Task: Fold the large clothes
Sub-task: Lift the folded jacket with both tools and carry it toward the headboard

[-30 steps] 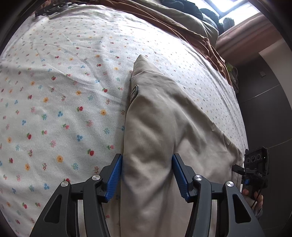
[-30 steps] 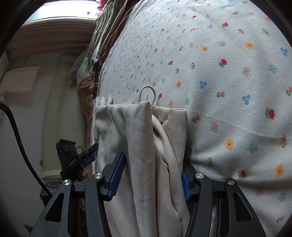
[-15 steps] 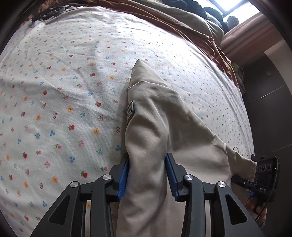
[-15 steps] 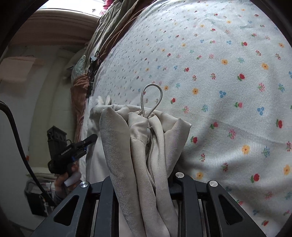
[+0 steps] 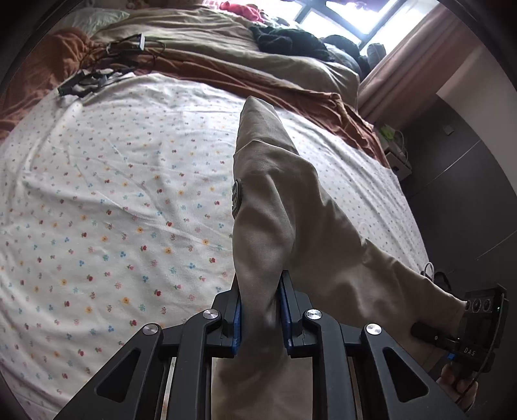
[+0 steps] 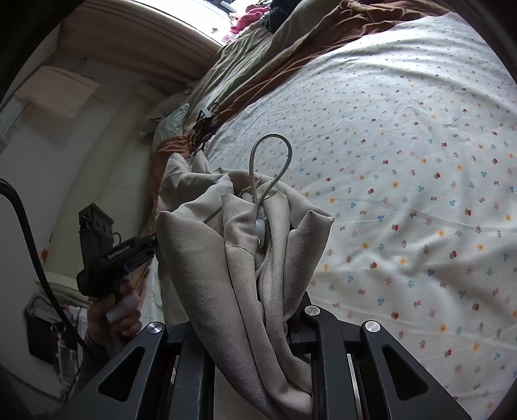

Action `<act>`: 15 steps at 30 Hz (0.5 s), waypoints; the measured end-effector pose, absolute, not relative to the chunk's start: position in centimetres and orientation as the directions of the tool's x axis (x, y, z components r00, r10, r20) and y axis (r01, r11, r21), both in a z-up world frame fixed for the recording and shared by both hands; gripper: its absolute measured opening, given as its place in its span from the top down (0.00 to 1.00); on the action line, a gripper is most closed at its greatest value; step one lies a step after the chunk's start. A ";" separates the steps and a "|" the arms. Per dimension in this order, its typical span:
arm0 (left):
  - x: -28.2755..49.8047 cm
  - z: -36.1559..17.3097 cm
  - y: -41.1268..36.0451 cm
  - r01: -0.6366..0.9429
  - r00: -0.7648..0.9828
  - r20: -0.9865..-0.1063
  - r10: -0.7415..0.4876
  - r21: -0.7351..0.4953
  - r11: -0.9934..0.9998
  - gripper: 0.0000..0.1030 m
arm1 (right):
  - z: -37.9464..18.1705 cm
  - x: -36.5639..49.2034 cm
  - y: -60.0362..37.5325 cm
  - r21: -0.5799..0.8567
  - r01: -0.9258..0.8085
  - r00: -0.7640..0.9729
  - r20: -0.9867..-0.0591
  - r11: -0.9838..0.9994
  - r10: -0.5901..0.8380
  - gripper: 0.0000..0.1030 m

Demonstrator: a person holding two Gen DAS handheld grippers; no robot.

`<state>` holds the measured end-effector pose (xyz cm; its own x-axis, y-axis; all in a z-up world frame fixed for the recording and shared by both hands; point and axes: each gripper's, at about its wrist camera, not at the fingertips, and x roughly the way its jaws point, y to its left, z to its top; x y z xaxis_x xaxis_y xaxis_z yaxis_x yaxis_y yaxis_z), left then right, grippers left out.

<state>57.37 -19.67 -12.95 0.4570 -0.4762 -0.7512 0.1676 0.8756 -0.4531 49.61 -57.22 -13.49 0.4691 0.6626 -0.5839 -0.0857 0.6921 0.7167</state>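
Grippers pinching beige trousers (image 5: 278,206) above a flowered bedsheet (image 5: 113,206).
The left gripper (image 5: 260,318) clamps one bunched end; the right gripper (image 6: 245,326) clamps the other, where a cord loop (image 6: 271,161) sticks up just ahead of its fingers.

Likely a home bedroom: floral-sheeted bed (image 5: 113,210), curtained window (image 5: 339,16).
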 end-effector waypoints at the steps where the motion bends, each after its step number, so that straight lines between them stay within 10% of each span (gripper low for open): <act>1: 56.7 -12.1 -19.5 0.175 0.468 -0.741 -0.481 -0.456 0.873 0.81 | -12.7 49.0 -57.0 0.710 -0.094 0.479 -0.582 0.698 0.657 0.83; 15: 47.5 -3.0 -17.4 0.254 0.569 -0.633 -0.525 -0.471 0.845 0.87 | -4.8 39.1 -55.4 0.665 -0.178 0.598 -0.513 0.726 0.616 0.83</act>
